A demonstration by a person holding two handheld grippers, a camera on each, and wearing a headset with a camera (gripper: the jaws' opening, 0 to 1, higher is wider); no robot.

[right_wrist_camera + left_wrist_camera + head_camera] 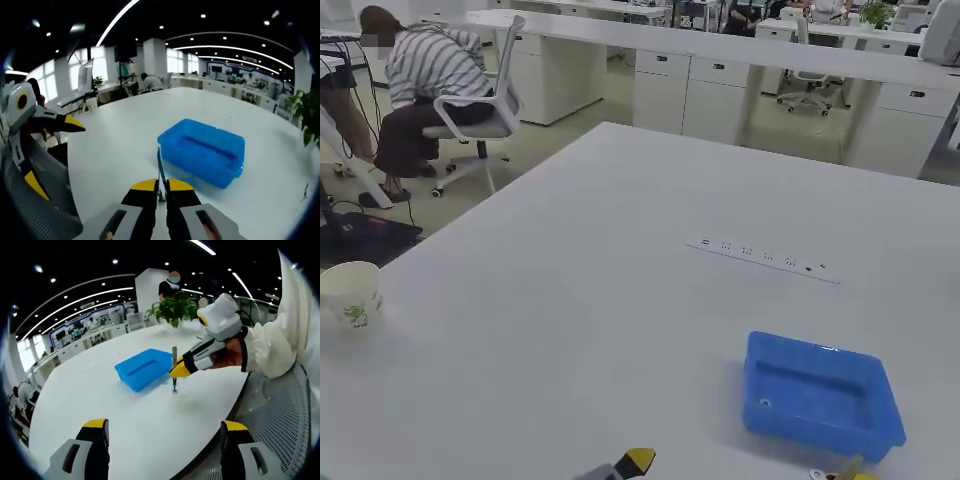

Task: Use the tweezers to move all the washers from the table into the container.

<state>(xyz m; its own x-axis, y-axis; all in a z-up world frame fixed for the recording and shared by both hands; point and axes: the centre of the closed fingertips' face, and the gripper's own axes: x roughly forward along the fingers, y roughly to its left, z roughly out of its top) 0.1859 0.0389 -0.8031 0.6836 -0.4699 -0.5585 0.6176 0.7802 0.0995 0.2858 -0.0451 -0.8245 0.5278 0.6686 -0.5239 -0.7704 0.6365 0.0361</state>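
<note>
The blue container [820, 395] stands at the near right of the white table; a small ring, maybe a washer [764, 403], lies inside by its left wall. My right gripper [161, 187] is shut on the metal tweezers [159, 170], which point at the table just in front of the container [202, 150]. In the left gripper view the tweezers [174, 367] stand upright, tips on the table beside the container [145, 367]; I cannot tell if they hold a washer. My left gripper [165, 432] is open and holds nothing, its tip [635, 462] left of the container.
A white power strip [765, 258] lies behind the container. A paper cup [350, 295] stands at the table's left edge. A person sits on an office chair [480, 110] beyond the table. A potted plant [175, 307] stands at the table's far end.
</note>
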